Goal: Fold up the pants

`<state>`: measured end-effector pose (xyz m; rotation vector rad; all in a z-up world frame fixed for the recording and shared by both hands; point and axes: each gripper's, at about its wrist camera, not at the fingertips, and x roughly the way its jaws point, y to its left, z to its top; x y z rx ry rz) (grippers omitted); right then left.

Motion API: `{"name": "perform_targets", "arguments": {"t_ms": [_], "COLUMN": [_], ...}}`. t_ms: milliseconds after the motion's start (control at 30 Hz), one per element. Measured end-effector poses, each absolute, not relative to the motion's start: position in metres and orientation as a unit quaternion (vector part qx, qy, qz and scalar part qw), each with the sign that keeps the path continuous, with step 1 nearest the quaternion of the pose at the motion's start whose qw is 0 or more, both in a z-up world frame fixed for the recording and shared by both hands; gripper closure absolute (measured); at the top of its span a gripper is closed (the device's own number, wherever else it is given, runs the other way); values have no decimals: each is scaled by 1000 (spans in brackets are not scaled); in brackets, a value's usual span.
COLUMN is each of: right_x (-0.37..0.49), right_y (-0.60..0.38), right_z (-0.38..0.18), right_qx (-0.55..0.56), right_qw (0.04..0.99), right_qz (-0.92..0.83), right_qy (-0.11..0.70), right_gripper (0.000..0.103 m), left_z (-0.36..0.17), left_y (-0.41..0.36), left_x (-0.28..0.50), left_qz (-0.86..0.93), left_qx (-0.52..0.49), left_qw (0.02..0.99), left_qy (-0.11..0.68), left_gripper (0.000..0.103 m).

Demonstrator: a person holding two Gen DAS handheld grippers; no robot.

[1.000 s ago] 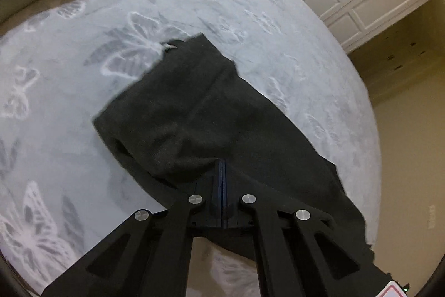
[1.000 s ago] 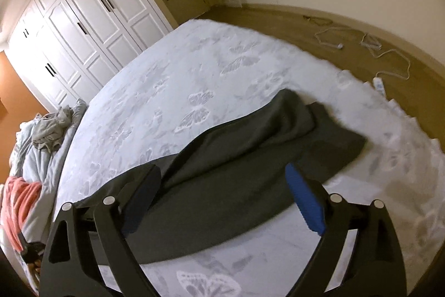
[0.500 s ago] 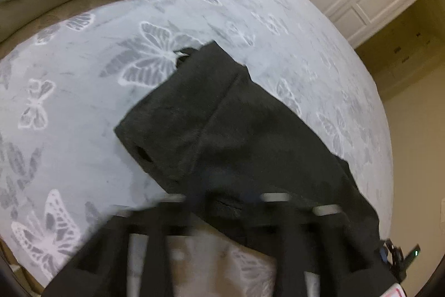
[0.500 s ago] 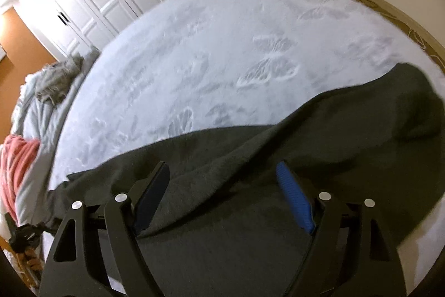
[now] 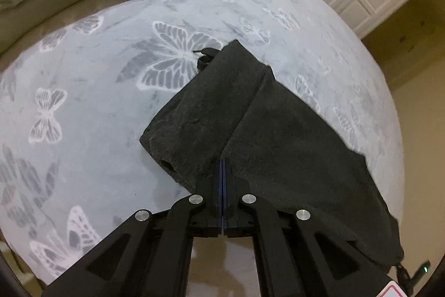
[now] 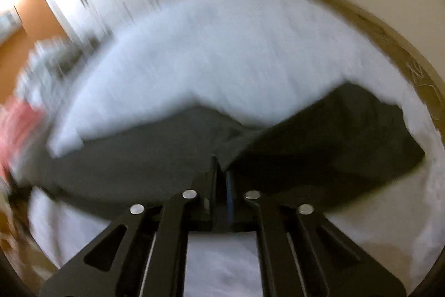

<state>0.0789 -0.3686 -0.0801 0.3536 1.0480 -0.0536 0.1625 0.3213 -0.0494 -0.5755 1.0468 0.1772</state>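
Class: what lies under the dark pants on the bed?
The pants lie on a pale blanket printed with butterflies, which shows all around them. Whatever is directly beneath the fabric is covered.

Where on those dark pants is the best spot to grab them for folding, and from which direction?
Probably the near long edge of the pants, coming from the bed's near side, angled downward. They lie flat and doubled lengthwise, so only an edge offers something thin to pinch. The left hand-held gripper is shut there near the waistband end; the right hand-held gripper is closing on fabric further along.
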Motion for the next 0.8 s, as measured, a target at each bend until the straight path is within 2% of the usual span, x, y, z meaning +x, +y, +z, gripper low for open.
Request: {"name": "perform_targets", "arguments": {"t_ms": [33, 67, 100, 133, 167, 200, 233, 300, 333, 467, 567, 700, 733, 767, 800], "right_x": [79, 77, 70, 61, 54, 42, 32, 20, 17, 32, 64, 107, 114, 117, 121], "right_y": [-375, -380, -389, -400, -409, -424, -438, -461, -468, -472, -446, -415, -411, -408, -411], "right_z": [-95, -98, -90, -76, -66, -53, -44, -37, -37, -45, -55, -82, -89, -96, -102], "right_qx": [170, 176, 194, 212, 224, 240, 252, 274, 281, 292, 252, 206, 194, 184, 183], "right_qw": [830, 825, 832, 843, 852, 864, 872, 874, 873, 871, 873, 867, 867, 867, 862], "right_qz": [-39, -43, -42, -49, -58, -80, -107, -143, -153, -144, -134, -123, -123, -120, -119], "right_qy": [529, 535, 518, 493, 470, 434, 405, 375, 368, 367, 397, 436, 442, 447, 458], "right_gripper": [84, 85, 86, 80, 72, 45, 37, 37, 38, 42, 42, 39, 49, 63, 98], "left_z": [-50, -49, -48, -45, -41, -38, -32, -19, -16, -6, -10, -28, -34, -39, -45], "left_y": [318, 315, 312, 309, 305, 302, 296, 279, 273, 232, 209, 183, 179, 176, 175], "left_x": [162, 161, 160, 160, 158, 155, 151, 144, 143, 145, 154, 168, 170, 171, 173], "left_qz": [86, 90, 96, 99, 106, 114, 122, 120, 115, 78, 84, 89, 92, 94, 100], "left_qx": [-261, -252, -246, -242, -236, -232, -226, -217, -217, -208, -189, -165, -155, -147, -131], "left_qw": [824, 826, 827, 827, 830, 833, 838, 847, 850, 860, 861, 851, 848, 847, 844], "left_qy": [495, 497, 497, 497, 494, 490, 482, 470, 467, 459, 465, 490, 498, 502, 510], "left_gripper": [103, 103, 101, 101, 99, 96, 94, 72, 68, 66, 62, 62, 62, 62, 62]}}
